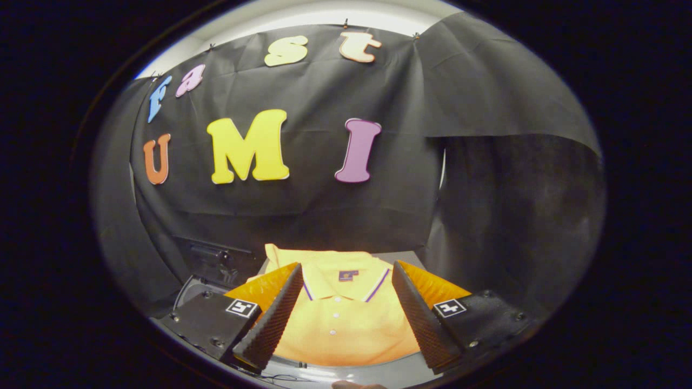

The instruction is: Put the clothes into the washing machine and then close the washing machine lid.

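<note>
An orange-yellow polo shirt (338, 316) with a purple-striped collar and white buttons lies flat on a surface just ahead of me, collar toward the booth wall. My gripper (346, 273) is open, its two fingers spread wide above the shirt, one on either side of the collar, and nothing is held between them. To the left of the shirt, behind the left finger, a dark machine part (219, 262) with a pale curved rim (186, 292) shows; I cannot tell whether it is the washing machine or how its lid stands.
The black booth wall (303, 210) hangs close behind the shirt and wraps round on the right. The pale surface edge (346, 373) shows below the shirt's hem, with a fingertip of a person (357, 385) at its near side.
</note>
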`<state>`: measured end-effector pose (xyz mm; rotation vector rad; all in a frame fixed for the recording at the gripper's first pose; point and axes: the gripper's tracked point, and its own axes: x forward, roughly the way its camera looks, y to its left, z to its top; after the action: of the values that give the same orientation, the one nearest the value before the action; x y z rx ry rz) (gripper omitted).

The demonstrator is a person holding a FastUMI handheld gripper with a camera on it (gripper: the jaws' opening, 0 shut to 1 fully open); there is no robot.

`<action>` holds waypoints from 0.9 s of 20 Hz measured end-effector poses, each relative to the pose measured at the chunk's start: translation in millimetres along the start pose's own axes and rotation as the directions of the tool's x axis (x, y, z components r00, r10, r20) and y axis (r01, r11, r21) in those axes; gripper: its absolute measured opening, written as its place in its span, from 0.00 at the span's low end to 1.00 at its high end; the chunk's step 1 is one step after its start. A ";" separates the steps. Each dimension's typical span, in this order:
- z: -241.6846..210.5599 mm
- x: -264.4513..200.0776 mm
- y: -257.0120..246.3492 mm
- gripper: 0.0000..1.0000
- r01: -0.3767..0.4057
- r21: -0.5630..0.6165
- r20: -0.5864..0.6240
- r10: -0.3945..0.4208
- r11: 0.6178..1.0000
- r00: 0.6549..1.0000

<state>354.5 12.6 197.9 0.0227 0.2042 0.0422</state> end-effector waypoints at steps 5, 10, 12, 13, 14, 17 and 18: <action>-29.2 49.4 11.1 1.00 -0.024 -0.026 -0.131 0.020 0.999 0.991; -70.1 81.4 8.9 1.00 -0.019 -0.025 -0.267 0.011 0.999 0.964; -85.9 88.8 6.0 1.00 -0.007 -0.033 -0.317 -0.004 0.999 0.948; -93.0 91.5 3.2 1.00 0.004 -0.037 -0.339 -0.016 0.999 0.941; -102.0 95.0 0.1 0.98 0.011 -0.037 -0.364 -0.024 0.999 0.931; -110.9 97.0 0.8 0.91 0.007 -0.039 -0.386 -0.022 0.999 0.922; -112.0 94.9 1.0 0.90 0.004 -0.038 -0.401 -0.019 0.999 0.916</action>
<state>424.6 19.8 69.1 -0.0244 0.6159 0.0388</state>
